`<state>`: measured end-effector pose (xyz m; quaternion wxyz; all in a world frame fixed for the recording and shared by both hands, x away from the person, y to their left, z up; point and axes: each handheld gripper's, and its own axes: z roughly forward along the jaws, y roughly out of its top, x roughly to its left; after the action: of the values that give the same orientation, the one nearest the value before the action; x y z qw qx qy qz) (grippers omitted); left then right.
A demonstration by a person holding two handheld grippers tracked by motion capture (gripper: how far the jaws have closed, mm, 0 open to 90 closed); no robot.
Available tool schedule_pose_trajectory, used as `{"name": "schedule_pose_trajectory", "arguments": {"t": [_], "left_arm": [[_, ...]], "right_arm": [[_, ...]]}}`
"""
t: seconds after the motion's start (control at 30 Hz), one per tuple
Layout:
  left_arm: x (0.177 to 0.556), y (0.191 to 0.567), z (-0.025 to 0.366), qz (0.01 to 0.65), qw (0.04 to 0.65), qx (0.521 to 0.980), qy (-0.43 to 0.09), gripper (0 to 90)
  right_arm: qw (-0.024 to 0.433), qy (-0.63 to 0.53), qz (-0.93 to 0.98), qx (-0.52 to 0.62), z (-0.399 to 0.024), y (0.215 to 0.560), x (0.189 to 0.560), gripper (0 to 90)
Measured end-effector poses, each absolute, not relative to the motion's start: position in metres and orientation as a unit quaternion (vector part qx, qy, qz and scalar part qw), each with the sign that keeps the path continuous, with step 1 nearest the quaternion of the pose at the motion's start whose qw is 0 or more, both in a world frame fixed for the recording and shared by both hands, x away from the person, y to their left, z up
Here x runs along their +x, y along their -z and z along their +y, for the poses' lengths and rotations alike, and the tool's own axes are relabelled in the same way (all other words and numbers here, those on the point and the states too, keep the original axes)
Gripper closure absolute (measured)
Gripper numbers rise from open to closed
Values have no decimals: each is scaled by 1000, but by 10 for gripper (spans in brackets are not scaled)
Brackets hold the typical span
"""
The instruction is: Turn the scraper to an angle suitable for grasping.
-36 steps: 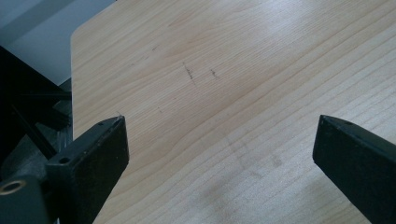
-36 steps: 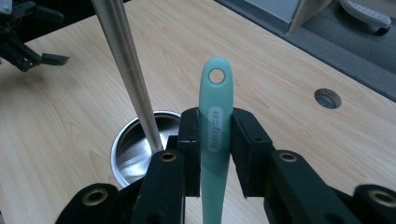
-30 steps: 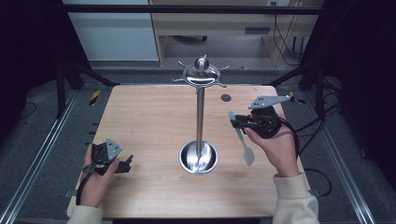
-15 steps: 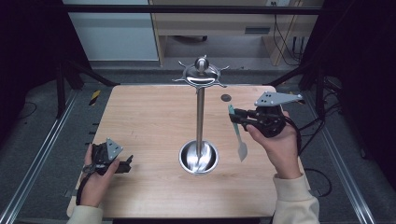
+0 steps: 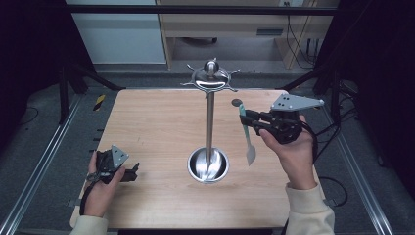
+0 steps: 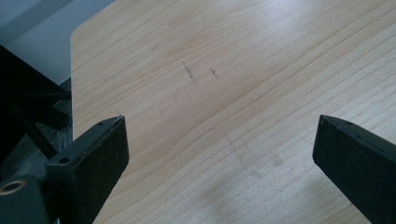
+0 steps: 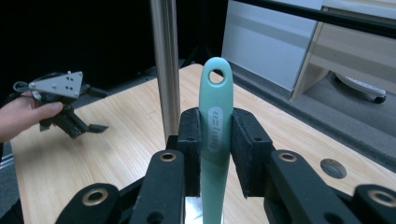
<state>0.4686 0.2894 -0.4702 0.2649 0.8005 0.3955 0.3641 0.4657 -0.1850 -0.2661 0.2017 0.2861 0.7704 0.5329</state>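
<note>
**Right claw clamped on the teal utensil, hang-hole up beside the stand**

Your right gripper (image 7: 215, 140) has both jaws pressed flat against the teal utensil (image 7: 215, 126), pinching its handle just below the hanging hole. That grip leaves the hole free above the jaws, which looks deliberate: a clear loop is what a hook on the rack needs. In the high view the utensil (image 5: 246, 134) hangs from the right gripper (image 5: 250, 122) with its pale blade end pointing down toward the table (image 5: 147, 127), lifted clear of the wood and just right of the steel stand (image 5: 209, 122).

From the right gripper view the stand's pole (image 7: 166, 65) rises close behind the handle, slightly to its left. The hooks ring the top disc (image 5: 210, 78), above where you hold the hole now, so my guess is a lift and a small inward move come next.

Your right hand (image 5: 293, 152) reaches in with the wrist raised, gripper pointing left toward the pole.

Your left gripper (image 5: 128, 171) lies low near the table's front-left corner, jaws spread wide over bare wood, gripping nothing, hand (image 5: 100, 188) resting behind it.
</note>
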Motion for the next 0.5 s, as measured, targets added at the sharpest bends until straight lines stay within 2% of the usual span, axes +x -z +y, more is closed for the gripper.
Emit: {"name": "schedule_pose_trajectory", "arguments": {"t": [0.5], "left_arm": [[468,471,289,395,264,801,-364,33]], "right_arm": [[204,-564,750,277,-188,256,461,743]]}}
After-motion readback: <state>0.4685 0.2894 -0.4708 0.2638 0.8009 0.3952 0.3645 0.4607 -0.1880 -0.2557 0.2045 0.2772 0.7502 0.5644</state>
